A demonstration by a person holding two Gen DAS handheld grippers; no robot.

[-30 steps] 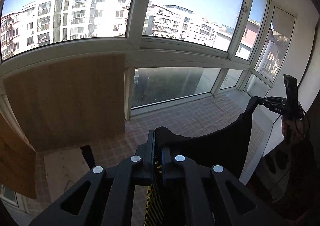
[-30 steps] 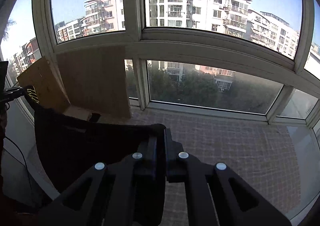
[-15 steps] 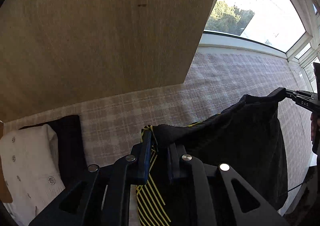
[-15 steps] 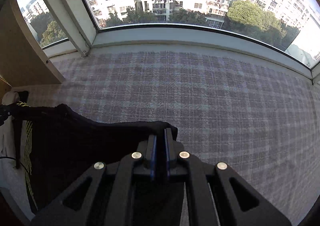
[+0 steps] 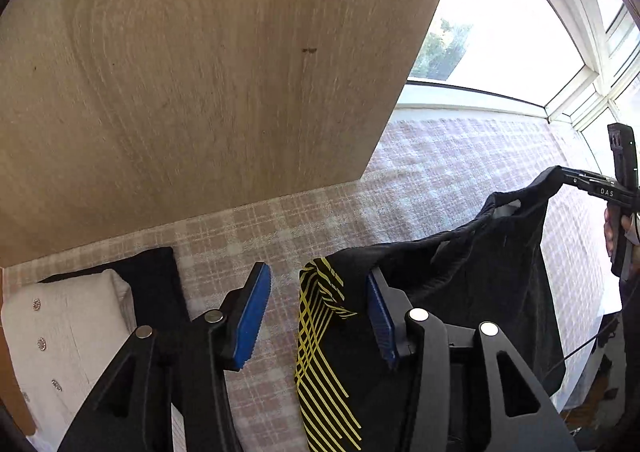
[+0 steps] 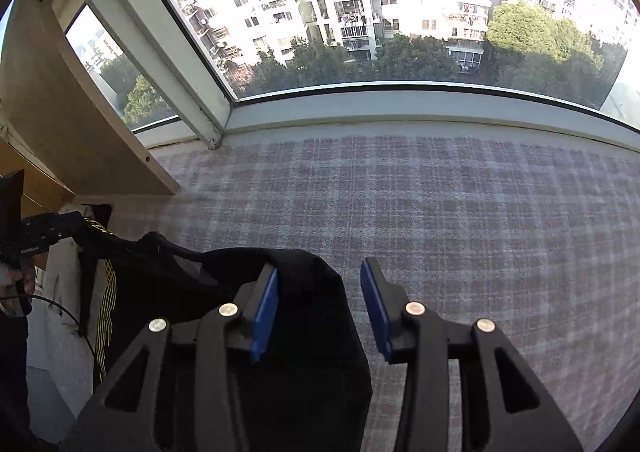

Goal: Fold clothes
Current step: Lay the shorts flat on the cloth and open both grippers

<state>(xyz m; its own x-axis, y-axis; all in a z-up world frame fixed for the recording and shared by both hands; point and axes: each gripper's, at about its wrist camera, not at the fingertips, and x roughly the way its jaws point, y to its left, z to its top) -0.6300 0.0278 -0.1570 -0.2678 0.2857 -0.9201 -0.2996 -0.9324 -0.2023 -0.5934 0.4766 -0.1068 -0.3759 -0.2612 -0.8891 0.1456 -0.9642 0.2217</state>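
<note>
The left gripper (image 5: 320,316) stands wide open, blue pads (image 5: 252,316) well apart, over a checked cloth (image 5: 440,171). A black shirt (image 5: 460,292) with yellow stripes hangs at its right finger, draped against the pad rather than pinched. The left wrist view alone shows a slanted wooden board (image 5: 200,71) filling the upper left, and a folded white garment (image 5: 60,332) with small buttons lying on a dark piece at the lower left. It also catches the right gripper (image 5: 576,181) from the side, far right, with the shirt's other corner hanging from its tip and a hand (image 5: 612,228) on its handle; from that angle the fingers cannot be read. The right wrist view settles it: the right gripper (image 6: 320,304) is wide open too, and the shirt (image 6: 280,332) lies over its left finger with nothing between the pads. Only this view shows the window (image 6: 360,11) with tower blocks and trees, the white sill, and a broad bare stretch of cloth (image 6: 480,211). At its left edge the left gripper (image 6: 68,221) appears small, the shirt's striped corner dangling from its tip.
</note>
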